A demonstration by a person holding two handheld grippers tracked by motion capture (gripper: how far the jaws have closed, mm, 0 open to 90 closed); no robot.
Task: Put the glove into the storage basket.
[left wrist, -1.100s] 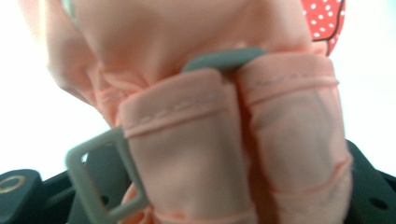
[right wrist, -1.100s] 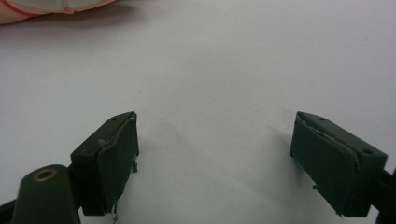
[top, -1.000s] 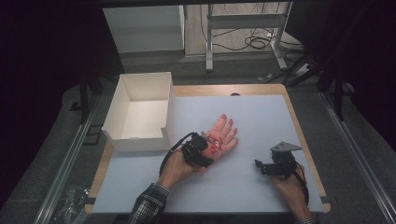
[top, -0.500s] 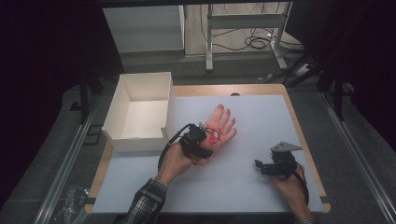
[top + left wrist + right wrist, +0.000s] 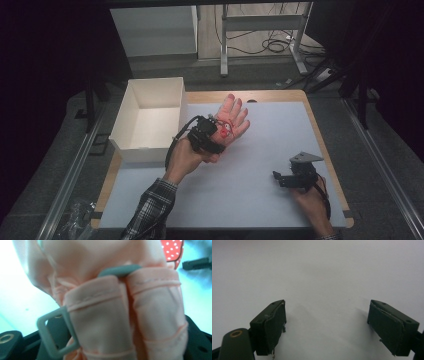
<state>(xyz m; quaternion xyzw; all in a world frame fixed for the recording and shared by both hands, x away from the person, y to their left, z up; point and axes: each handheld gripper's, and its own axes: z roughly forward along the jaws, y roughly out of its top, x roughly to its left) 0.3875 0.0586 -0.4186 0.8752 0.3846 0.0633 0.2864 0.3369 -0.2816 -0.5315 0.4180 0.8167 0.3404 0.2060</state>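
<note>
High view: the left gripper (image 5: pixel 209 134) sits a little left of the frame's middle, its jaws closed on a peach glove (image 5: pixel 231 120) whose fingers fan toward the upper right. A red patch shows on the glove by the gripper. The glove is held beside the white box (image 5: pixel 150 117), which stands open at the left of the white table (image 5: pixel 260 150) with its near right corner close to the hand. A plaid sleeve (image 5: pixel 150 210) comes in from the bottom edge. The right gripper (image 5: pixel 280 177) rests at the lower right of the table, well apart from the glove, with its grey plate on top and nothing near its tips.

Left gripper view: peach fabric (image 5: pixel 120 315) covers most of the frame, two stitched folds packed between the black jaws at the lower corners. A grey plastic buckle (image 5: pixel 53 332) lies at the lower left, and a grey loop crosses the folds at the upper middle. A red patch with white dots (image 5: pixel 173 248) shows at the upper right corner. The other gripper appears small and dark at the right edge.

Right gripper view: the two jaws stand wide apart at lower left and lower right, over bare white tabletop (image 5: pixel 324 277), with nothing between them.
</note>
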